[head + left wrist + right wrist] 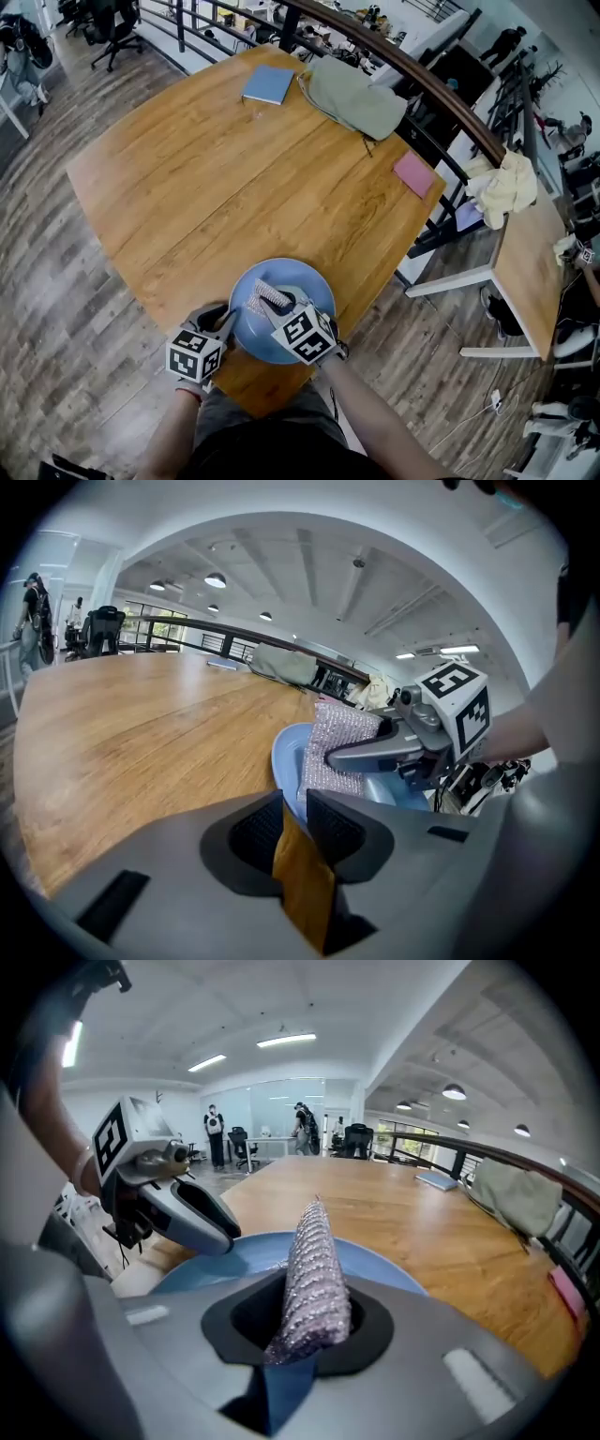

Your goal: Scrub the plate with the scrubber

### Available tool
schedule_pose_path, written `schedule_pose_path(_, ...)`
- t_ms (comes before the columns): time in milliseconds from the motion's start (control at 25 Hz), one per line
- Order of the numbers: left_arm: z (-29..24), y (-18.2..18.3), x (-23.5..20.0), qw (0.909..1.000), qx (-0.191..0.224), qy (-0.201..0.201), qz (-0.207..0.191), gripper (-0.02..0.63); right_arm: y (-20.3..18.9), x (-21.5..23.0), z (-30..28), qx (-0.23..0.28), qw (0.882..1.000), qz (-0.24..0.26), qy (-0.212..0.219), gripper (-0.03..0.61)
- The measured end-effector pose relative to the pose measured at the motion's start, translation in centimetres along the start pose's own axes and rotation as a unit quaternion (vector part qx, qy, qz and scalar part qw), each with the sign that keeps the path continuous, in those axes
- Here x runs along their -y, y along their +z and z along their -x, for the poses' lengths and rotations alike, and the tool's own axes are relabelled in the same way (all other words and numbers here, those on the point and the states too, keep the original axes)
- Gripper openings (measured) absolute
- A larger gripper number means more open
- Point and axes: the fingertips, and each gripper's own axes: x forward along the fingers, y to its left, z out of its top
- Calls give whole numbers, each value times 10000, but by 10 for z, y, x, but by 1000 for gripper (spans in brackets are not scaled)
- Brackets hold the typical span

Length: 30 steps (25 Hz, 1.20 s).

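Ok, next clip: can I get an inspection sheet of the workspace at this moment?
Surface: wooden table, with the work at its near edge.
Job's things: blue plate on the table; silvery scrubber held over it, contact unclear.
Clutter: blue notebook, grey-green cloth and pink pad along the far side, away from the plate.
Grippers: left gripper shut on the plate's rim; right gripper shut on the scrubber.
Cables: thin lead on the floor to the right; nothing seen on the table.
Surroundings: railing, side desk, office chair.
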Motion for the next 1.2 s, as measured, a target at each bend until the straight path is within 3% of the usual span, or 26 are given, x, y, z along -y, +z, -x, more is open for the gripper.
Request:
schedule_pose_path(160,1,1,-1,9998,58,158,69,69,-1,3,-16,-261,9975,644,119,75)
schedule_pose_path(320,-2,2,-1,9996,105,235,100,65,-6,8,-22,-430,9943,961,193,75)
schedule_pose_path(640,2,0,1,9986,239,425,189,60,-3,25,-27,-549,9806,1877,-159,74)
schedule_pose_path(1200,3,0,4,9983,120,528,195,55,-23,87,-3,-963,9706,1969,-996,71)
